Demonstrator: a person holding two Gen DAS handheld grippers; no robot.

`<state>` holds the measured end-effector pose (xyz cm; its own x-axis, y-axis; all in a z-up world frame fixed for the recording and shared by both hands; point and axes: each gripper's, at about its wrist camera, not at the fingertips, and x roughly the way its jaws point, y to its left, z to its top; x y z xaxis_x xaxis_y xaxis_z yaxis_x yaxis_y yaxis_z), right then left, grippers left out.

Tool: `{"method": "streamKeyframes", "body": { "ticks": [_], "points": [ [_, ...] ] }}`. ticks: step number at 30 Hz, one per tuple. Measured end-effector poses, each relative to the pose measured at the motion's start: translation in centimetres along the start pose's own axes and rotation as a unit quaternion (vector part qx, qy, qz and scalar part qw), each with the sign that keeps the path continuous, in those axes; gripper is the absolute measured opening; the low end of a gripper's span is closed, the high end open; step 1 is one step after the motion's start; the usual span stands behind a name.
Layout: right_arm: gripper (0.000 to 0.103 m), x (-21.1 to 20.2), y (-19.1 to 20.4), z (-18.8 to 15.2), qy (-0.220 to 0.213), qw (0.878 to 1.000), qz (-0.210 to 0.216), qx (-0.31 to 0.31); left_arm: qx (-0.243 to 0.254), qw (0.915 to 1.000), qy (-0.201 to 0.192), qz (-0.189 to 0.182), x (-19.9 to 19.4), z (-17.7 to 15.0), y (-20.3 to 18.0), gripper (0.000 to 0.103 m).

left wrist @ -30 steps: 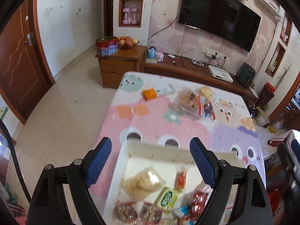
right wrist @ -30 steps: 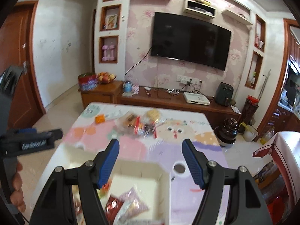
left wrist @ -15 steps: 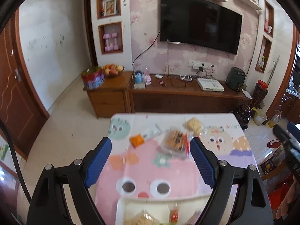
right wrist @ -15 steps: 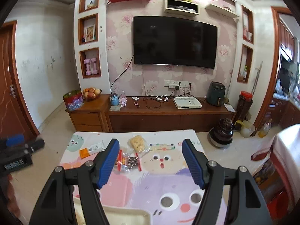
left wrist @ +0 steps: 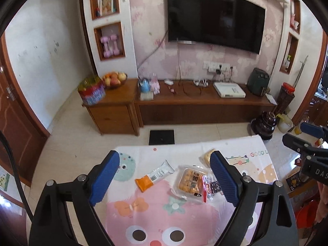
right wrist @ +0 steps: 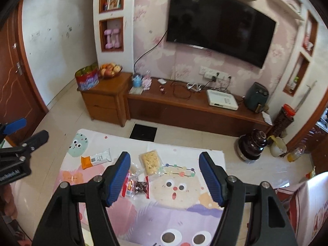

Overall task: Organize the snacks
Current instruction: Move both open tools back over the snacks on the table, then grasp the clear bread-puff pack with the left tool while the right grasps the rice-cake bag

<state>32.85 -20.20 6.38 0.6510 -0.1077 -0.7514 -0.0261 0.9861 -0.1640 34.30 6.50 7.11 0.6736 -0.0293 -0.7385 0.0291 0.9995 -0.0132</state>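
Observation:
Loose snacks lie at the far end of the cartoon-print table (left wrist: 143, 211): an orange-and-white packet (left wrist: 153, 176), a clear pack of yellow biscuits (left wrist: 191, 181), a red-and-dark sweet packet (left wrist: 213, 186) and a pale cracker packet (left wrist: 206, 155). My left gripper (left wrist: 164, 176) hovers above them, its jaws opening with nothing between them. In the right wrist view, my right gripper (right wrist: 165, 177) is open and empty over the table, with the cracker packet (right wrist: 150, 162), the sweet packet (right wrist: 137, 185) and the orange-and-white packet (right wrist: 95, 158) ahead to its left.
Past the table's far edge are a black mat (left wrist: 162, 137) on the tiled floor, a wooden cabinet (left wrist: 114, 114) and a long TV stand (left wrist: 205, 108). A dark jar (right wrist: 253, 145) stands on the floor at right. A person's hand (right wrist: 8, 201) holds the left gripper.
Both grippers rose and moved toward the table's far end. The white tray of snacks dropped out of view below. The loose snacks now sit just ahead of the fingers.

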Motion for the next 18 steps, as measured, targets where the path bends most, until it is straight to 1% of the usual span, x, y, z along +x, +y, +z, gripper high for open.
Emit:
{"method": "streamKeyframes", "body": {
  "ticks": [3, 5, 7, 9, 12, 13, 15, 18],
  "points": [
    [0.07, 4.6, 0.3, 0.4, 0.032, 0.999, 0.009, -0.006, -0.009, 0.9986, 0.046, -0.022, 5.1, -0.2, 0.2, 0.089],
    [0.07, 8.4, 0.5, 0.1, 0.058, 0.998, 0.012, -0.012, -0.002, 0.996, 0.082, -0.036, 9.3, -1.1, -0.3, 0.089],
    [0.07, 11.8, 0.8, -0.4, 0.08, 0.997, 0.016, -0.017, 0.011, 0.9939, 0.103, -0.036, 12.3, -2.2, -0.9, 0.089],
    [0.07, 15.3, 0.9, -1.3, 0.101, 0.995, 0.02, -0.017, 0.035, 0.9914, 0.123, -0.028, 15.5, -3.6, -2.1, 0.089],
    [0.07, 20.3, 0.7, -3.0, 0.132, 0.99, 0.039, 0.002, 0.062, 0.9873, 0.146, -0.017, 18.9, -5.5, -3.6, 0.089],
    [0.07, 21.2, 0.6, -3.4, 0.138, 0.989, 0.045, 0.008, 0.066, 0.9855, 0.155, -0.015, 20.1, -6.1, -3.9, 0.089],
    [0.07, 23.9, 0.5, -4.4, 0.153, 0.986, 0.058, 0.025, 0.065, 0.9828, 0.172, -0.018, 22.1, -6.9, -4.4, 0.089],
    [0.07, 26.8, 0.6, -5.3, 0.167, 0.984, 0.058, 0.032, 0.06, 0.9803, 0.186, -0.026, 23.8, -7.6, -5.1, 0.089]
  ]
}}
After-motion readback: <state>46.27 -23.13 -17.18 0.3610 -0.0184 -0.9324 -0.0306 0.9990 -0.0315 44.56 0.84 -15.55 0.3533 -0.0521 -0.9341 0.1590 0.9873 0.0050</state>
